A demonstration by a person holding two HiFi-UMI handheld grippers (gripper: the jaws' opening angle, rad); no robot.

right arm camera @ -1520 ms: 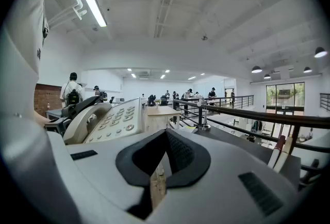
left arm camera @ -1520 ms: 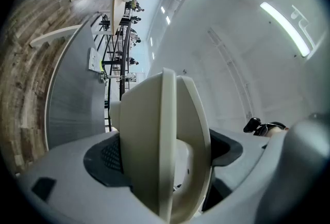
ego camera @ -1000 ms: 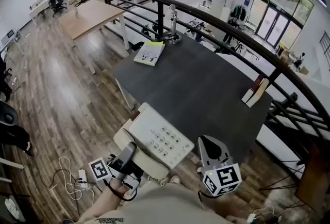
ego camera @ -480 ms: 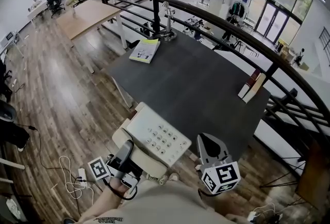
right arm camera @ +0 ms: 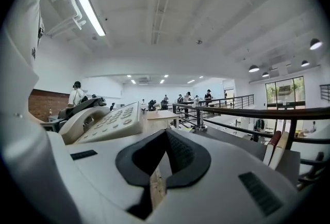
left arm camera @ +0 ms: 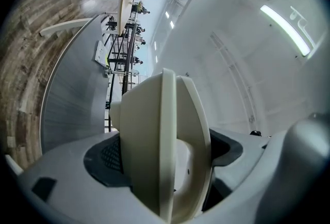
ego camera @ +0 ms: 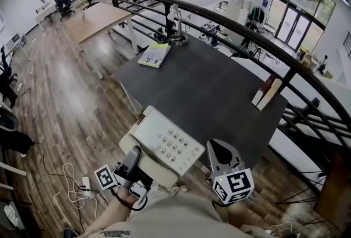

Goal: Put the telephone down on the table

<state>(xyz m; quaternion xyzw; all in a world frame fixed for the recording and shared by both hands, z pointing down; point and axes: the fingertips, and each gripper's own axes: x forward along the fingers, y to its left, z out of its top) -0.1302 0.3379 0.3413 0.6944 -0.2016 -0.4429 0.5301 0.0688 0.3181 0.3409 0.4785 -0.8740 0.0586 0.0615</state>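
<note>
Head view: the left gripper point(ego camera: 133, 158) is clamped on the phone point(ego camera: 167, 143) and holds it up at the near corner of the table point(ego camera: 208, 89). In the last second the phone moved only a little toward the table, so it likely still has to go forward and down.

Left gripper view: both jaws press the phone's point(left arm camera: 160, 150) edge.

Right gripper view: the right gripper point(right arm camera: 165, 138) has its jaws together, with nothing in them. The phone point(right arm camera: 108, 122) is to its left.

Near edge of phone point(ego camera: 167, 141) hidden under left gripper point(ego camera: 133, 156). Key labels too small to read. Print on booklet point(ego camera: 154, 55) illegible.
</note>
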